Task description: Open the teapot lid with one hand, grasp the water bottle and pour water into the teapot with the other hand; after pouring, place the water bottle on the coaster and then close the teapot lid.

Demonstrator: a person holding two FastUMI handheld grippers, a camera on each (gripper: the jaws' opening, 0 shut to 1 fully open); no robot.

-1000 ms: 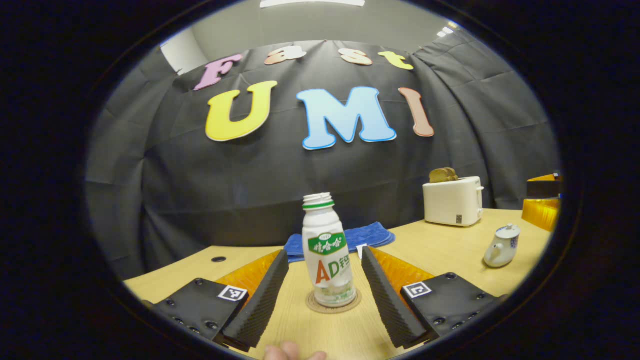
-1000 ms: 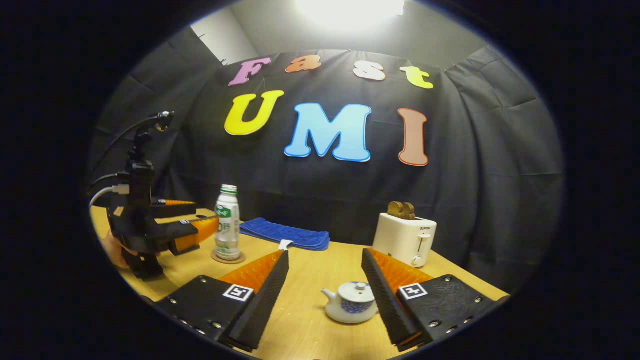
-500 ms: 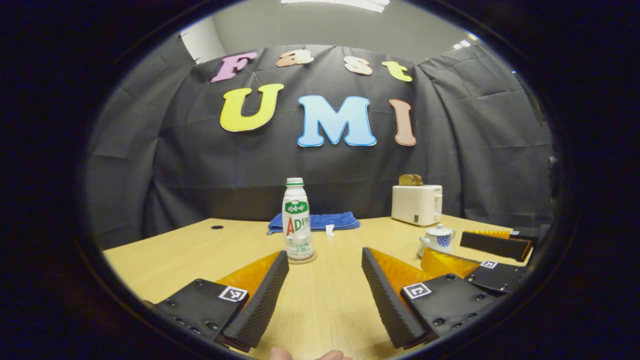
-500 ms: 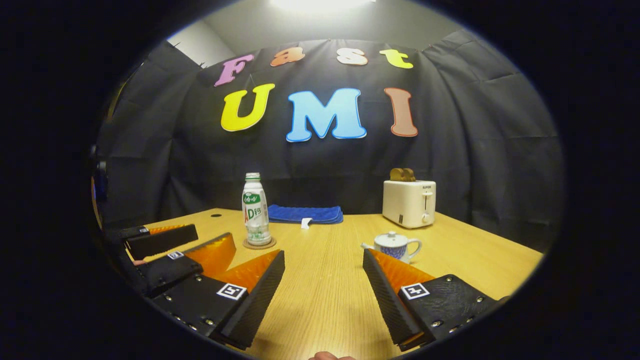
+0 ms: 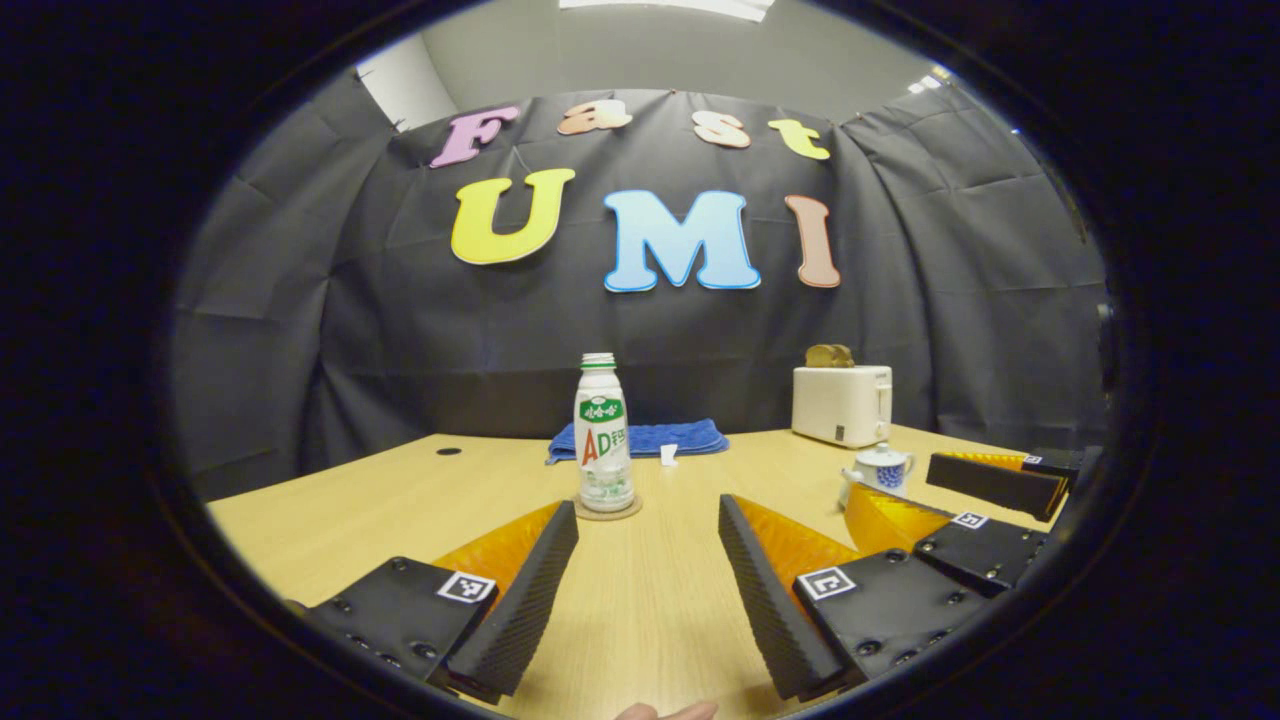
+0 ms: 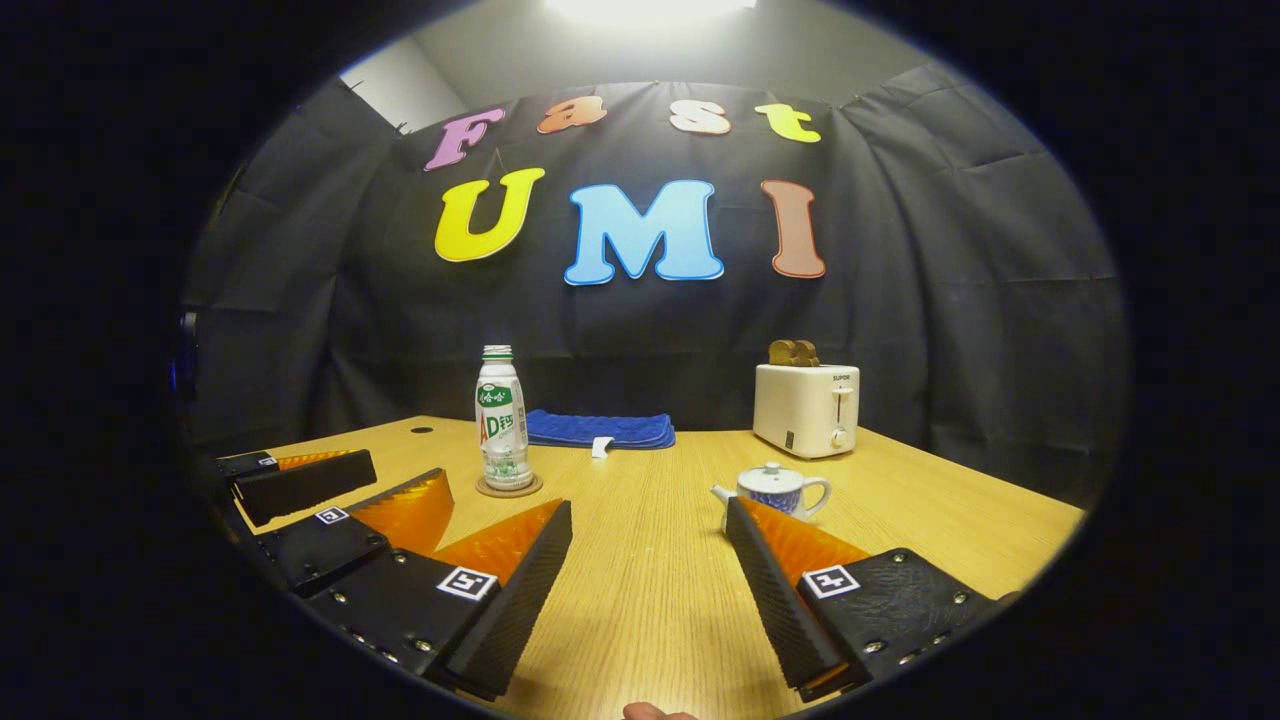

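The white water bottle (image 5: 603, 432) with a green label stands upright on a round coaster (image 5: 607, 510) in the middle of the wooden table (image 5: 380, 500); it shows too in the right gripper view (image 6: 502, 419) on its coaster (image 6: 508, 487). The small white and blue teapot (image 6: 776, 487) sits with its lid on, and in the left gripper view the teapot (image 5: 880, 468) peeks out behind the right gripper (image 5: 950, 490). My left gripper (image 5: 648, 530) is open, well short of the bottle. My right gripper (image 6: 648, 530) is open, with the teapot just beyond its right finger.
A white toaster (image 6: 806, 406) holding bread stands at the back right. A folded blue cloth (image 6: 598, 428) lies behind the bottle by the black wall. A fingertip of the person's hand (image 5: 665, 711) shows at the bottom edge. The left gripper (image 6: 320, 500) rests beside my right one.
Both grippers have drawn back from the table's middle: the left one left the bottle standing on the coaster, and the right one backed off from the teapot. Little moved in the last half second.
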